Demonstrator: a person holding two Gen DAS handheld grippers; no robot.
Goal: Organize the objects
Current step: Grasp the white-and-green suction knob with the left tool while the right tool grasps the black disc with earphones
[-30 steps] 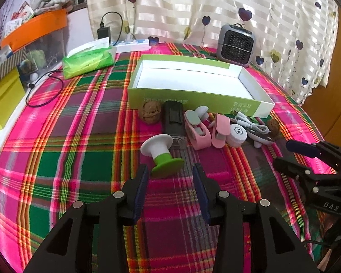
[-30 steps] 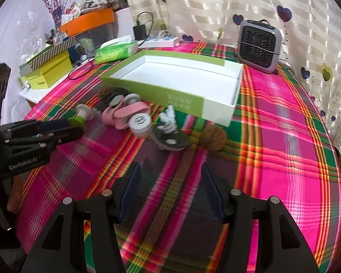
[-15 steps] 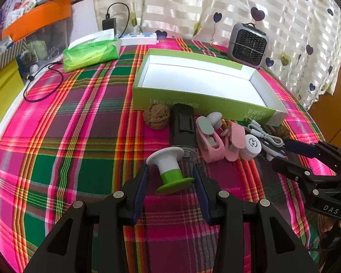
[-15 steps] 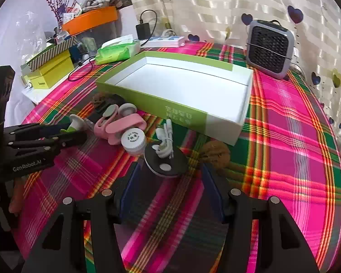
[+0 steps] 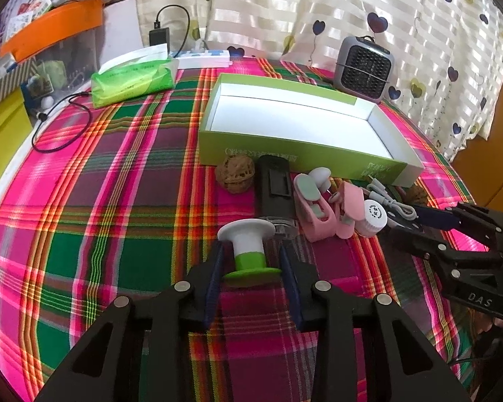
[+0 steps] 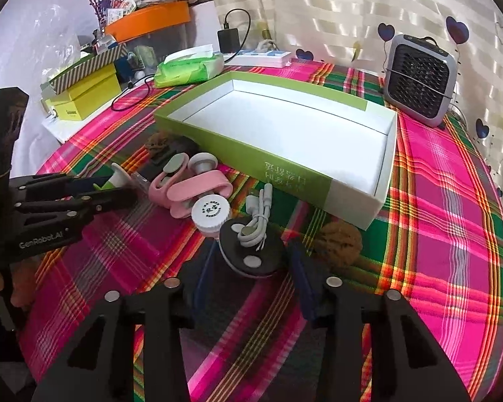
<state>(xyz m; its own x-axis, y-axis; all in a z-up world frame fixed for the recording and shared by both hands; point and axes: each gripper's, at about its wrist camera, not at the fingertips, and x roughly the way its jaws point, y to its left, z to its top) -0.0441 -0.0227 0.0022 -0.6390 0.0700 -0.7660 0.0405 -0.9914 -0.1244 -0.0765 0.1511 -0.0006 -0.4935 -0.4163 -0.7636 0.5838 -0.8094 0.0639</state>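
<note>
At the bottom centre of the left wrist view, the left gripper (image 5: 249,261) stood with its jaws spread on either side of a white-and-green spool (image 5: 248,251), the blue pads close to its flanks but with small gaps visible, so it was not clamped. In the right wrist view, low and central, the right gripper (image 6: 249,261) likewise had its jaws wide apart around a black disc (image 6: 251,251) that carried a coiled white cable (image 6: 256,217). Both objects sat on the plaid tablecloth (image 5: 100,201). Just beyond the spool lay a black rectangular device (image 5: 275,187), touching or nearly touching it, with a walnut (image 5: 234,174) to its left and pink clips (image 5: 318,207) and a white round cap (image 5: 374,216) to its right, crowding the path toward the box. A second walnut (image 6: 340,241) rested just right of the black disc. Farther back, across the middle of both frames, stood the green box (image 5: 285,150), open-topped with a white interior. Behind it, in the upper right, was a small grey fan heater (image 5: 365,65); in the upper left, a green tissue pack (image 5: 134,80), and at the left edge a yellow box (image 6: 84,100).
</note>
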